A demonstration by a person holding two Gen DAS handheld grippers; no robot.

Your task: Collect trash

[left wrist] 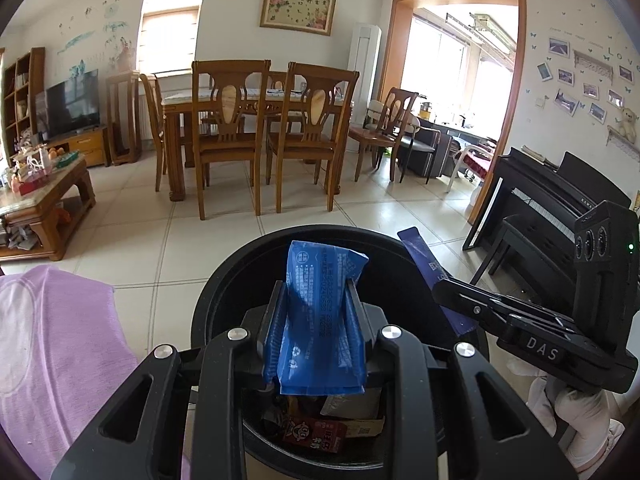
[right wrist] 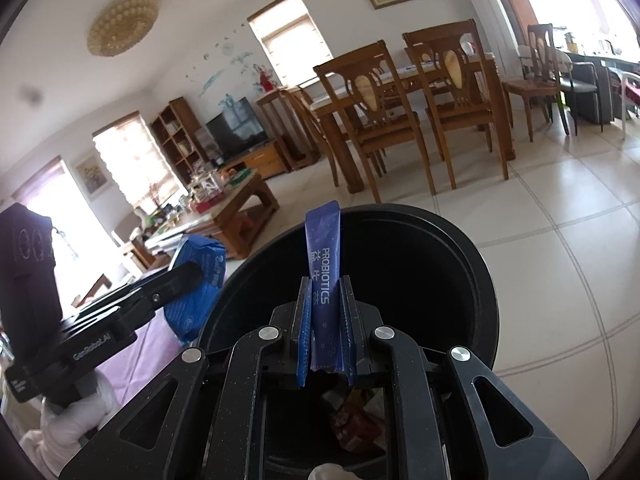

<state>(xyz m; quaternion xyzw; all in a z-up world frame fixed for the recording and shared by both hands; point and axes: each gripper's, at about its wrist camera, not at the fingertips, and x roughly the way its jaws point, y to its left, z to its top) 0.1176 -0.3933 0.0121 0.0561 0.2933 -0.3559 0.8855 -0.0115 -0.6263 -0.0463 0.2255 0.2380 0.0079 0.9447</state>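
Holding two wrappers [left wrist: 320,320] over one bin [left wrist: 224,280]

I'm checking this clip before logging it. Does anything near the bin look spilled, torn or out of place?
Nothing stands out. The left gripper holds a crumpled blue wrapper over the black bin; the right gripper holds a blue probiotics sachet over it. Wrappers already lie inside the bin, and none shows on the floor nearby.

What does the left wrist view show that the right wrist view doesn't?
Left wrist view only: the black piano at right, and a red wrapper inside the bin. Right wrist view only: the word PROBIOTICS on the narrow blue sachet and the round ceiling lamp. Both: the black bin, the blue packet in the left tongs, the right tongs shut on the sachet.
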